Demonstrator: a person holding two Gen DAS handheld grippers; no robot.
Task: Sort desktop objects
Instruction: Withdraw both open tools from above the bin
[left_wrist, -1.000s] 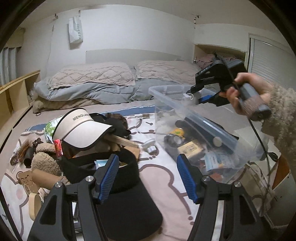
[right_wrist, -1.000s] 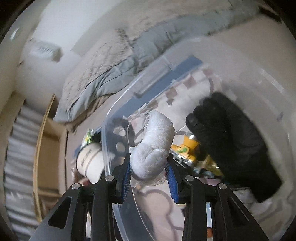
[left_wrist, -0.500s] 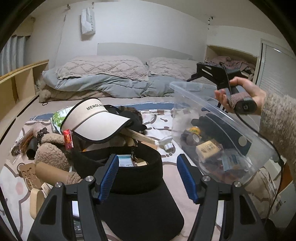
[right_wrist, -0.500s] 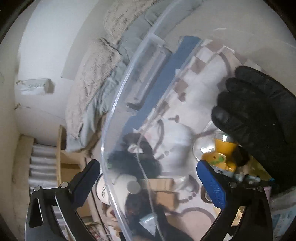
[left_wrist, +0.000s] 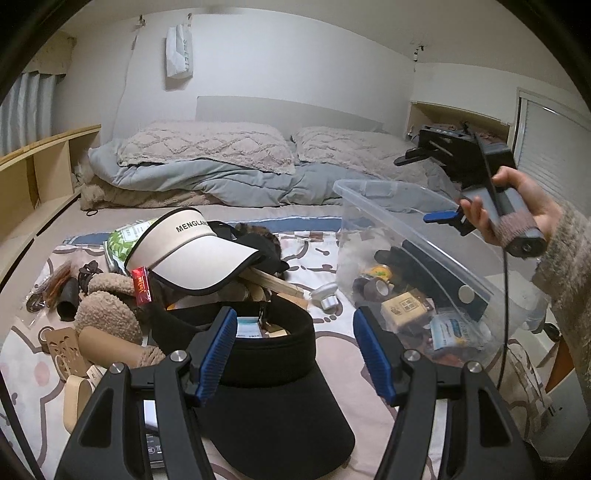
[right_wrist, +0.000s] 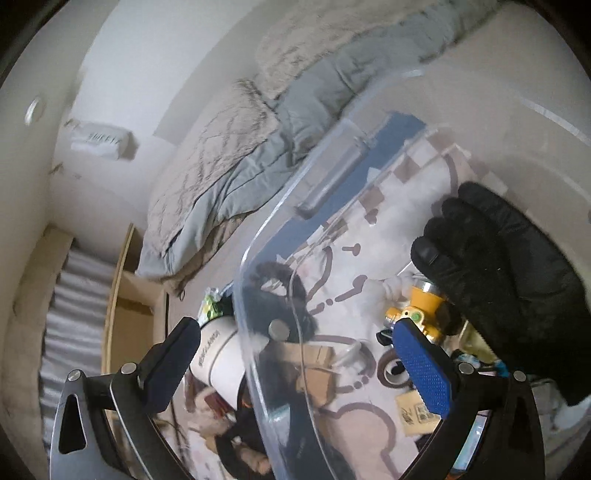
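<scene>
Bed (left_wrist: 229, 177): at the back, two pillows on a grey quilt.
Mat (left_wrist: 332, 266): patterned, spread in front, strewn with loose things.
Clear bin (left_wrist: 424, 229): on the mat's right side, tilted; holds a black glove (right_wrist: 509, 280), a yellow gadget (right_wrist: 424, 314), tape and small boxes.
Black visor (left_wrist: 273, 391): flat on the mat, just below the left tongs.
White visor (left_wrist: 195, 258): atop the heap at left, brim pointing right.
Left tongs (left_wrist: 291, 354): apart, empty, above the black visor.
Right tongs (right_wrist: 299, 362): apart, empty, straddling the bin's rim.
</scene>
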